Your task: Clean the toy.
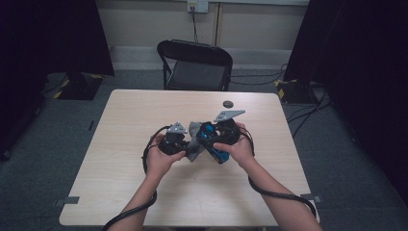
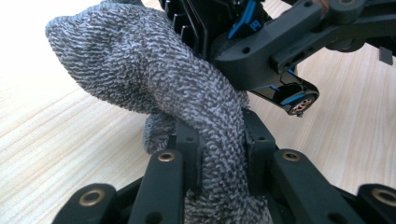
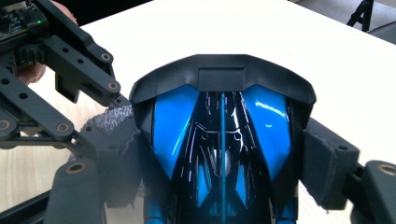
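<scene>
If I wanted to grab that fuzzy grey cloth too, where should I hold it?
Probably the free rounded end of the grey cloth, coming from the open table side. That end bulges out loose, while the narrow part is already pinched in the left gripper, and the blue and black toy car, clamped in the right gripper, crowds the other side.

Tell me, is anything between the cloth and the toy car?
No. The left gripper pinches the grey cloth, whose free end lies right against the blue and black toy car clamped in the right gripper.
</scene>
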Demonstrator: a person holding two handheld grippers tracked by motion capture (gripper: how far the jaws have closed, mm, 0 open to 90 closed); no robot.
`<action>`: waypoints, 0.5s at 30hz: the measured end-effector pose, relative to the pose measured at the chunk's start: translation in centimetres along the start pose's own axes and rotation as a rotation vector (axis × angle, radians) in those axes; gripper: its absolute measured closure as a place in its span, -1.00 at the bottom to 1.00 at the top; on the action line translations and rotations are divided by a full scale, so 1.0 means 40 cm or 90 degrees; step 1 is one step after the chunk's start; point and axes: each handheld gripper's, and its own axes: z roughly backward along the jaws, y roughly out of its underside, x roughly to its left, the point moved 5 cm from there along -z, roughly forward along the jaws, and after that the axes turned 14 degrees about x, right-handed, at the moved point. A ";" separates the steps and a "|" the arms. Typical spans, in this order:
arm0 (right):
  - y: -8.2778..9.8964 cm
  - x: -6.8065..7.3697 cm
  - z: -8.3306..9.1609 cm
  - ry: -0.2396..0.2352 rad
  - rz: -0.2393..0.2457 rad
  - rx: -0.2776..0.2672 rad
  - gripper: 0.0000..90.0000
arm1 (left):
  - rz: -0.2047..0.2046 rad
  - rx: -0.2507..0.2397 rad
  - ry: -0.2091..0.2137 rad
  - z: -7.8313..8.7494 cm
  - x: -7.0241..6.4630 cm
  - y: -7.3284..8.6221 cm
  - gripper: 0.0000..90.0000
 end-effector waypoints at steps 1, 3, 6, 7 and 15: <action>-0.001 0.001 -0.001 0.000 0.001 0.001 -0.42 | 0.000 0.000 0.000 0.000 0.001 0.001 0.62; -0.005 0.001 -0.003 0.001 -0.001 -0.001 -0.42 | 0.004 0.001 0.000 0.000 0.002 0.002 0.62; -0.010 0.002 -0.004 0.003 -0.001 -0.004 -0.42 | 0.001 0.003 0.001 -0.001 0.001 0.001 0.62; -0.012 0.002 -0.004 0.002 -0.001 -0.005 -0.42 | 0.001 0.004 0.003 -0.001 0.000 0.001 0.62; -0.029 0.003 0.001 0.005 -0.007 -0.015 -0.42 | -0.022 0.029 0.023 -0.028 -0.028 0.004 0.62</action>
